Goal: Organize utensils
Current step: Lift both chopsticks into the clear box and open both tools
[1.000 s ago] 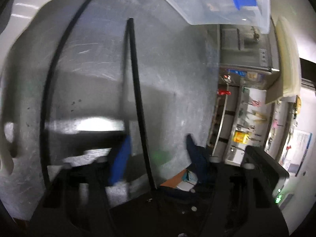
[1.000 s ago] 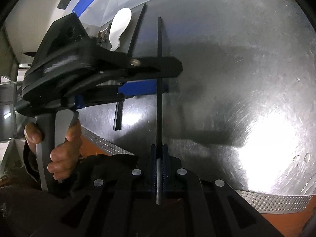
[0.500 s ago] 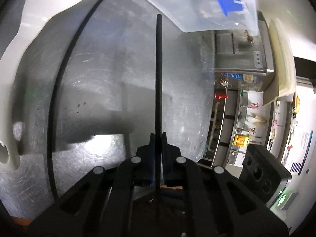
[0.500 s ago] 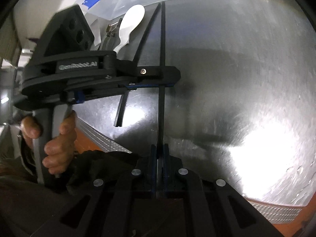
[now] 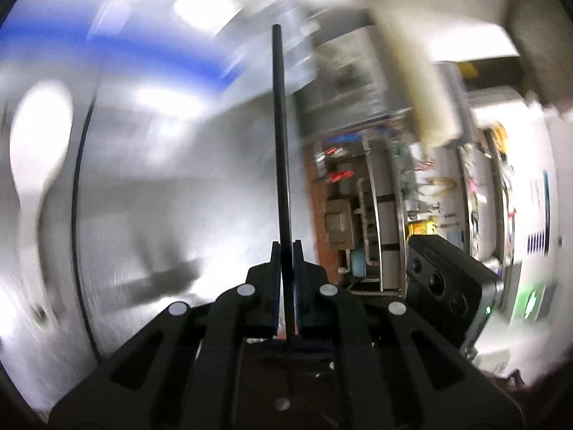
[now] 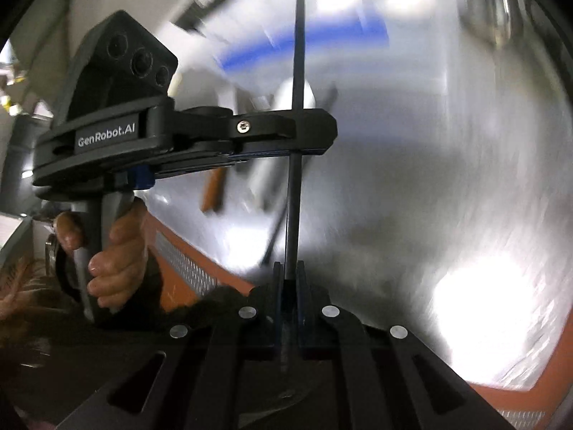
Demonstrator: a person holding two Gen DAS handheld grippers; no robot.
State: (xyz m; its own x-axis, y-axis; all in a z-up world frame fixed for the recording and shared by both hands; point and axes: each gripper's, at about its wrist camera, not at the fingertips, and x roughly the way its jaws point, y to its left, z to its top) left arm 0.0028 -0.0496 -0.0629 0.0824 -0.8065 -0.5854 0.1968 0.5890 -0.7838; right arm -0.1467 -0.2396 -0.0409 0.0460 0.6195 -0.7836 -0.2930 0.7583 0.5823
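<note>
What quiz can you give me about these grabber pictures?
1. True or false: the left gripper has its jaws shut on a black chopstick.
2. Pick one: which white utensil shows at the left of the left wrist view, over the metal table? A fork, B spoon, C knife.
3. Short answer: in the right wrist view, how many grippers clamp the chopstick?

Key: 1 true. 2 B. 3 two: the left one and the right gripper.
</note>
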